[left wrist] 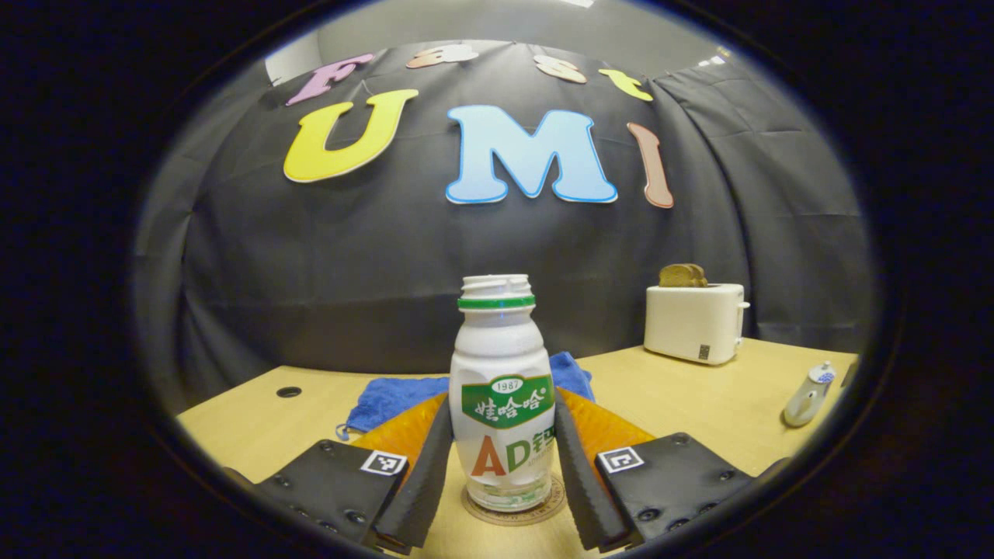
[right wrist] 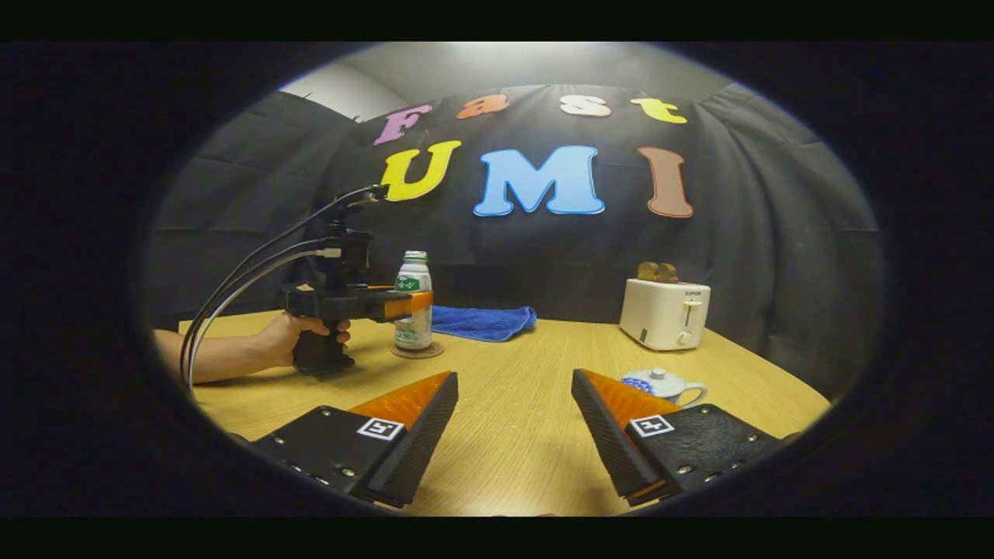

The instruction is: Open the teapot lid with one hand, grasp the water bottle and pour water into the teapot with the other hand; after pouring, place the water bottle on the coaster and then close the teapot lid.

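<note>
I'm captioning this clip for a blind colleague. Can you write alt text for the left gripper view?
The left gripper has its two fingers either side of an uncapped water bottle standing upright on a round coaster on a wooden table. Behind lie a blue cloth and a toaster holding bread; a small teapot sits far right.

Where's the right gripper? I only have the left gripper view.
Observer: The right gripper hangs open over the table, with nothing between its fingers.
Operator: Is the lid off yet?
Observer: No. The teapot sits just beyond that gripper's right finger, lid on.
Operator: What's behind my camera?
Observer: A hand holds the left gripper by its handle, level with the water bottle on its coaster.
</note>
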Motion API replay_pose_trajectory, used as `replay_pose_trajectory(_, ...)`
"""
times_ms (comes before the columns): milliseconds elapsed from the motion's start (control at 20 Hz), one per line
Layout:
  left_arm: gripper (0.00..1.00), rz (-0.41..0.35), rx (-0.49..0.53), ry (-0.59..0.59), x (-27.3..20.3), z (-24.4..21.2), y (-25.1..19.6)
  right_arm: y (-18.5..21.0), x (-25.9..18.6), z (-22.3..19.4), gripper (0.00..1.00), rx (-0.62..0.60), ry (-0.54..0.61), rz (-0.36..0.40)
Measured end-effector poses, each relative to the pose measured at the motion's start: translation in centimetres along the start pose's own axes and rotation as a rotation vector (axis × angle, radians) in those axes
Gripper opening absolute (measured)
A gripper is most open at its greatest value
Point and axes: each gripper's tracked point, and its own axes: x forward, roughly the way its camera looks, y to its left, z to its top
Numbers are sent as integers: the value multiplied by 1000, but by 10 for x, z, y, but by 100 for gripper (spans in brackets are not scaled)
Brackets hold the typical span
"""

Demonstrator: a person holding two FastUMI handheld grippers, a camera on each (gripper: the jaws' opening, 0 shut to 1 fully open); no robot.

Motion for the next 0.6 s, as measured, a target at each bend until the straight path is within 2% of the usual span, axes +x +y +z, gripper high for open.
replay_pose_trajectory(50,79,2,0,5,0,-3,1,0,1,0,90,1,-1,1)
replay_pose_trajectory(200,70,5,-8,2,1,-2,2,0,1,-1,90,9,2,0)
replay_pose_trajectory(250,70,5,-3,0,0,-2,1,-1,1,0,90,10,2,-1)
replay_pose_trajectory(300,80,4,0,1,1,-3,1,-1,0,1,90,9,-2,-2)
replay_pose_trajectory(500,82,-10,19,-3,1,-1,-2,2,-2,9,90,0,-25,-1)
replay_pose_trajectory(550,78,-14,24,-7,0,0,-4,2,-3,10,90,-3,-28,-3)
replay_pose_trajectory(600,89,-14,22,-24,-1,4,-4,2,-3,10,90,-5,-29,-3)
